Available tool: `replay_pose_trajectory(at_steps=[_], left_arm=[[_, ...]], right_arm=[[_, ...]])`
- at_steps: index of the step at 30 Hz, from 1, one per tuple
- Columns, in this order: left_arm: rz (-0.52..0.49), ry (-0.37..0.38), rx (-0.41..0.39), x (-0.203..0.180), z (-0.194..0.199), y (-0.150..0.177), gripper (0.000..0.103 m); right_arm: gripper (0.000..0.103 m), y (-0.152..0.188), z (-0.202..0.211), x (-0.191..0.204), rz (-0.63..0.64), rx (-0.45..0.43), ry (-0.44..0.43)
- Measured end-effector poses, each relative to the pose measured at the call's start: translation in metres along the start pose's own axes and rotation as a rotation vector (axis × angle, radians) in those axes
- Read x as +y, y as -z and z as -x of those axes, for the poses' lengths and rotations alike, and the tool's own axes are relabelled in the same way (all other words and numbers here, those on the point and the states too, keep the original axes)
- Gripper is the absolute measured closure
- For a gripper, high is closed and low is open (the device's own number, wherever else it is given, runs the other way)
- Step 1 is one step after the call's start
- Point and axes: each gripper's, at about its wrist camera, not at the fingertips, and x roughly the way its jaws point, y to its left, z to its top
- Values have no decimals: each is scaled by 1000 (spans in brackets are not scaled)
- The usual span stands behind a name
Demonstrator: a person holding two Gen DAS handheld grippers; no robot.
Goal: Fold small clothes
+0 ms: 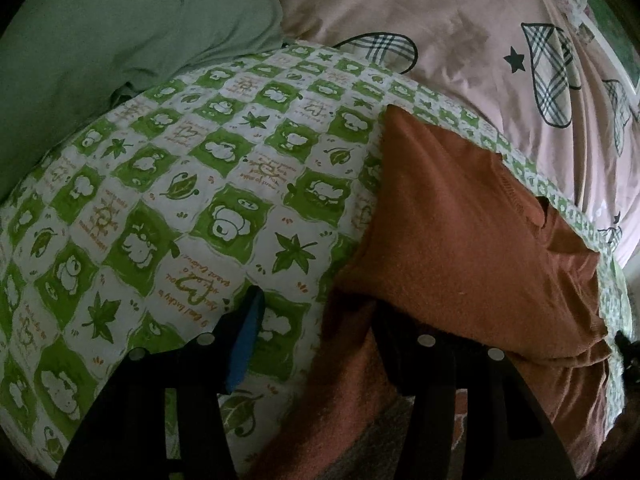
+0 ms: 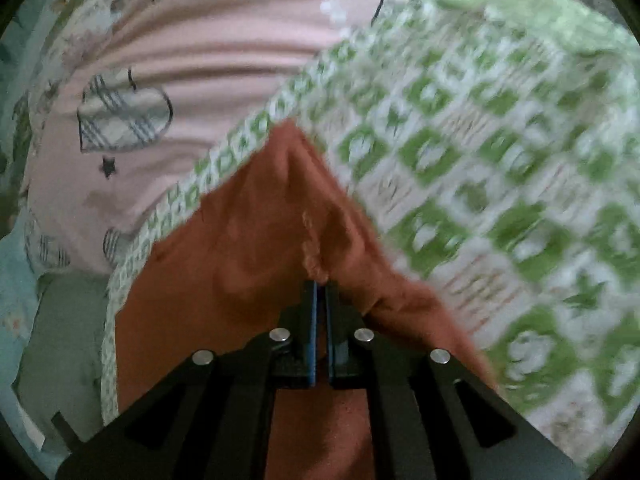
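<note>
A rust-orange garment (image 1: 460, 220) lies partly folded on a green-and-white checked quilt (image 1: 200, 184). In the left wrist view my left gripper (image 1: 320, 312) stands with its jaws apart at the garment's near left edge. The blue-padded left finger (image 1: 244, 340) rests over the quilt. The right finger (image 1: 396, 340) is half covered by the orange cloth, and nothing is pinched. In the right wrist view my right gripper (image 2: 320, 284) is shut on a raised fold of the orange garment (image 2: 248, 232), which tents up towards the tips. That view is blurred by motion.
A sage-green pillow (image 1: 120, 40) lies at the far left of the quilt. A pink sheet with plaid hearts (image 1: 460, 20) covers the bed beyond. The quilt's border (image 2: 224, 160) runs beside the garment, and pale blue fabric (image 2: 12, 280) shows at the bed's edge.
</note>
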Motion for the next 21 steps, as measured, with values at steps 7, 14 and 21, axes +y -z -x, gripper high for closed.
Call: replay_pose_trajectory(at_steps=[7, 14, 21], left_arm=[[17, 14, 0, 5, 0, 0, 48], [6, 8, 10, 2, 2, 1, 48], [-70, 88, 52, 6, 49, 25, 49]], right_arm=[[97, 8, -52, 41, 177, 148, -66], [97, 9, -35, 6, 90, 165, -13], [90, 18, 27, -12, 101, 174, -72]])
